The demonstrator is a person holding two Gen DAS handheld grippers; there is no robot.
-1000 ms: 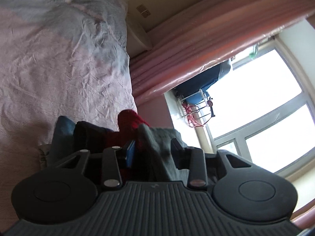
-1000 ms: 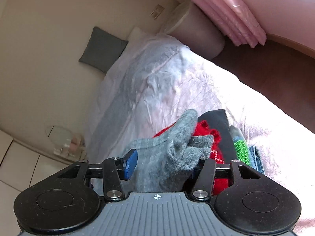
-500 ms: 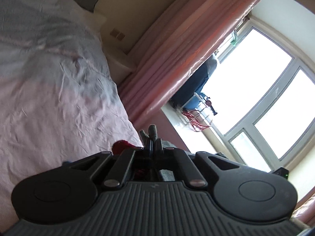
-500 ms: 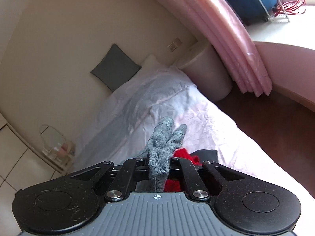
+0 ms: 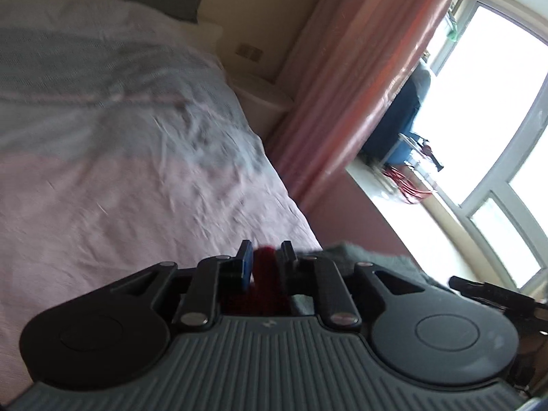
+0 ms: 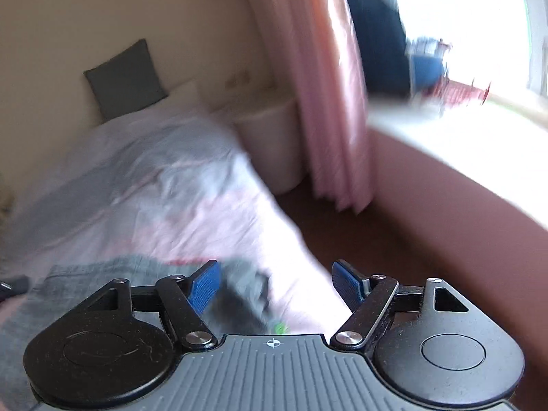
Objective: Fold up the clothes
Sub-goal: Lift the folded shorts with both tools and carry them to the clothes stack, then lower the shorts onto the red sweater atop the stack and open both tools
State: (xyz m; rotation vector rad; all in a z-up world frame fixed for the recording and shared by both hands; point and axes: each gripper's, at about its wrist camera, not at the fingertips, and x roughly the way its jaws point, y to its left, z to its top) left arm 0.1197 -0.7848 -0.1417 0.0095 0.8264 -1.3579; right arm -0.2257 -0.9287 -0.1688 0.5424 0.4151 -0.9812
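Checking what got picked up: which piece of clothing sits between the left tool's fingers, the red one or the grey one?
The red one; the grey one lies beside the left tool, outside its fingers.

Daylight enters from the window, blown out to white in both views. Bed evenly lit, soft shadows. Motion blur throughout, heavier in the right wrist view; curtain smeared. Fisheye bending, dark corners at edges.
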